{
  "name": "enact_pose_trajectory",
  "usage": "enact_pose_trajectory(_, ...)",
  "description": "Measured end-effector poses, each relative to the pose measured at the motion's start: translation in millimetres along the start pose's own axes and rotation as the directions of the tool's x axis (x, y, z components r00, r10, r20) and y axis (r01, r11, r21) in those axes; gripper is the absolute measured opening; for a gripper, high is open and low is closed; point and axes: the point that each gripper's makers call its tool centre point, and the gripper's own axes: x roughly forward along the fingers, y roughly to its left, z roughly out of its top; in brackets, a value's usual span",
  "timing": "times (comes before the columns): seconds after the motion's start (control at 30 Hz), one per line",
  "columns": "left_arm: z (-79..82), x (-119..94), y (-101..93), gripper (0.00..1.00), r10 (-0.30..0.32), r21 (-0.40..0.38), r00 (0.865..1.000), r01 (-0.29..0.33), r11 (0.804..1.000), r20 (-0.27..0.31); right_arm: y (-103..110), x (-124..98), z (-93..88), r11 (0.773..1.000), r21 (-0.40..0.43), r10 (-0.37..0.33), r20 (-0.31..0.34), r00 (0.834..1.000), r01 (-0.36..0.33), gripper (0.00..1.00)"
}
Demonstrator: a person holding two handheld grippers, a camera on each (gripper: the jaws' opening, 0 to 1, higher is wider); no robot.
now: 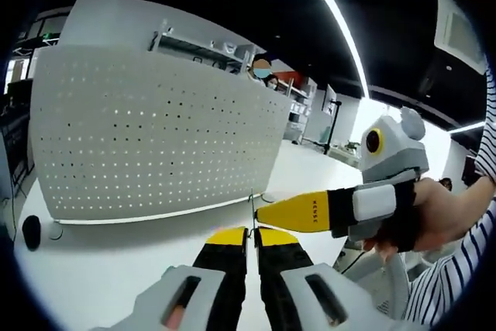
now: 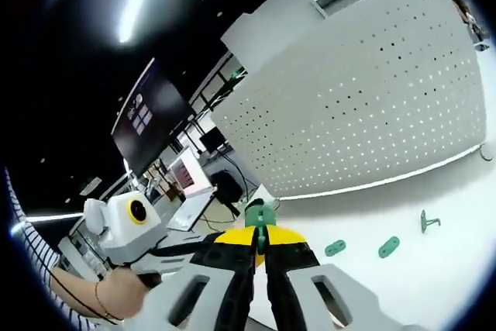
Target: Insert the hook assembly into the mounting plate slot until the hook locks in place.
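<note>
Between my left gripper's (image 1: 253, 232) closed jaws sits a thin wire hook (image 1: 253, 208), the perforated mounting plate (image 1: 155, 133) standing beyond on the desk (image 1: 93, 269); my right gripper (image 1: 267, 213) meets it there.

Right gripper view: my right gripper (image 2: 260, 239) clamps a green hook piece (image 2: 259, 216); spare green pieces (image 2: 363, 249) lie near the plate's (image 2: 356, 91) foot. I judge assembly underway; next, line up with a slot.

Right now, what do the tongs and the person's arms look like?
Both tongs, left and right, have black jaws with yellow tips rising from pale grey bodies. The right's yellow tip carries small dark lettering; its white camera housing has a yellow-ringed lens. The sleeve is navy-and-white striped. A thin bracelet circles the left wrist.
</note>
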Motion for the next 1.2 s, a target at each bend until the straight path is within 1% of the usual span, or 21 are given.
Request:
enact_pose_trajectory(0.07, -3.3, -2.2, 2.2, 0.07, 0.007, -0.010, 1.000, -0.007, 1.000, -0.005, 2.1, 0.9, 0.0, 0.999, -0.033, 0.002, 0.000, 1.000, -0.002, 0.01)
enact_pose_trajectory(0.2, -4.7, -6.5, 3.3, 0.11, 0.007, -0.036, 1.000, -0.007, 0.999, 0.000, 5.7, 1.6, -3.6, 0.995, -0.099, -0.003, -0.015, 1.000, 0.001, 0.01)
enact_pose_trajectory(0.27, -3.1, -9.1, 6.1, 0.14, 0.019, -0.091, 1.000, -0.017, 0.996, 0.021, 6.3, 2.6, -5.1, 0.992, -0.123, -0.006, -0.020, 1.000, 0.003, 0.01)
enact_pose_trajectory(0.3, -5.4, -10.4, 8.0, 0.15, 0.019, -0.101, 1.000, -0.017, 0.995, 0.010, 7.5, 3.6, -6.0, 0.991, -0.136, -0.005, -0.022, 1.000, 0.002, 0.01)
enact_pose_trajectory(0.37, -6.9, -11.8, 8.6, 0.19, 0.019, -0.107, 1.000, -0.018, 0.994, 0.006, 8.5, 5.1, -6.4, 0.987, -0.159, -0.005, -0.034, 0.999, 0.000, 0.01)
enact_pose_trajectory(0.53, -8.0, -17.5, 7.4, 0.26, 0.015, -0.109, 1.000, -0.014, 0.994, 0.010, 10.4, 8.1, -5.2, 0.977, -0.212, -0.004, -0.033, 0.999, -0.003, 0.01)
enact_pose_trajectory(0.57, -8.2, -19.0, 8.1, 0.29, 0.025, -0.089, 1.000, -0.023, 0.996, 0.015, 11.3, 8.5, -5.1, 0.976, -0.218, -0.003, -0.034, 0.999, -0.004, 0.00)
enact_pose_trajectory(0.63, -11.3, -20.0, 9.7, 0.33, 0.032, -0.079, 0.999, -0.032, 0.996, 0.003, 14.1, 8.9, -4.6, 0.972, -0.234, 0.003, -0.035, 0.999, -0.011, 0.00)
enact_pose_trajectory(0.7, -13.9, -21.8, 12.2, 0.37, 0.033, -0.110, 0.999, -0.032, 0.993, 0.008, 18.3, 8.7, -2.2, 0.973, -0.228, 0.024, -0.022, 0.999, -0.029, 0.00)
enact_pose_trajectory(0.73, -13.8, -22.7, 12.8, 0.39, 0.033, -0.110, 0.999, -0.031, 0.993, 0.014, 19.7, 8.4, -1.7, 0.972, -0.234, 0.025, -0.021, 0.999, -0.029, 0.00)
enact_pose_trajectory(0.83, -15.9, -24.3, 14.6, 0.39, 0.029, -0.127, 0.999, -0.025, 0.992, 0.025, 23.7, 9.2, -0.8, 0.951, -0.306, 0.032, -0.018, 0.999, -0.036, 0.00)
enact_pose_trajectory(0.9, -22.3, -23.7, 17.1, 0.43, 0.032, -0.154, 0.999, -0.029, 0.988, 0.019, 25.0, 9.9, -1.7, 0.943, -0.331, 0.032, -0.018, 0.999, -0.036, 0.00)
enact_pose_trajectory(0.93, -25.8, -24.0, 17.7, 0.45, 0.033, -0.170, 0.999, -0.030, 0.985, 0.018, 25.4, 10.4, -1.9, 0.937, -0.346, 0.032, -0.019, 0.999, -0.037, 0.00)
enact_pose_trajectory(0.97, -28.3, -24.2, 18.3, 0.49, 0.036, -0.178, 0.999, -0.034, 0.983, 0.013, 26.1, 11.1, -1.9, 0.927, -0.373, 0.033, -0.018, 0.999, -0.037, 0.00)
enact_pose_trajectory(1.03, -32.0, -25.1, 18.5, 0.57, 0.042, -0.185, 0.999, -0.039, 0.982, 0.011, 27.6, 12.0, -0.7, 0.915, -0.403, 0.033, -0.009, 0.999, -0.034, 0.00)
enact_pose_trajectory(1.1, -35.8, -26.7, 19.0, 0.61, 0.045, -0.202, 0.999, -0.042, 0.979, 0.012, 28.9, 12.5, 1.7, 0.904, -0.426, 0.031, 0.004, 0.999, -0.027, 0.01)
enact_pose_trajectory(1.13, -37.2, -27.5, 19.2, 0.62, 0.046, -0.207, 0.999, -0.042, 0.977, 0.012, 30.1, 13.1, 3.4, 0.896, -0.444, 0.031, 0.015, 0.999, -0.021, 0.01)
enact_pose_trajectory(1.2, -44.0, -29.9, 21.4, 0.61, 0.059, -0.200, 0.998, -0.061, 0.978, -0.014, 30.5, 14.6, 5.5, 0.880, -0.475, 0.024, 0.033, 0.999, -0.005, 0.01)
